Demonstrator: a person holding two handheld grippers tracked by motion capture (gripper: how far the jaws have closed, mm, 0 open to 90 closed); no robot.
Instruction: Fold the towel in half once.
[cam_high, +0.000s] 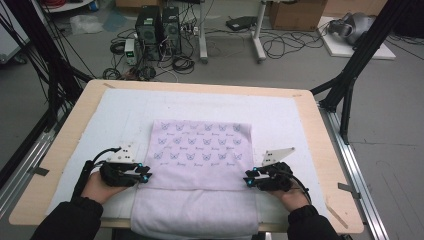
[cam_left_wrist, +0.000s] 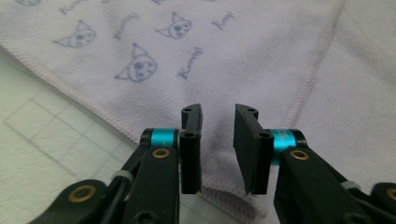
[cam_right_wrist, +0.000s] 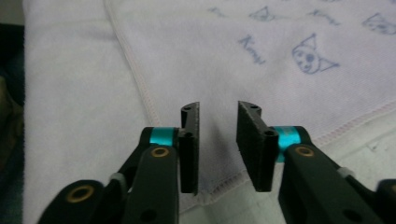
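Observation:
A pale lilac towel (cam_high: 200, 150) printed with small cat faces lies on the white mat (cam_high: 115, 115). Its printed upper layer is folded over a plain lower part that hangs over the table's near edge. At the towel's left edge, by the fold's corner, my left gripper (cam_high: 146, 176) points inward. In the left gripper view the left gripper (cam_left_wrist: 218, 126) is open, with the hemmed towel (cam_left_wrist: 233, 56) lying beneath the gap and no pad pressing on it. My right gripper (cam_high: 247, 180) mirrors this at the right edge. In its own view the right gripper (cam_right_wrist: 218, 123) also stands open over the towel (cam_right_wrist: 233, 60).
The wooden table (cam_high: 325, 150) shows bare margins around the mat. Metal rails (cam_high: 357, 170) run along both sides, and black frame legs (cam_high: 350, 80) stand at the back corners. On the floor beyond are computer towers (cam_high: 157, 27), cables and cardboard boxes.

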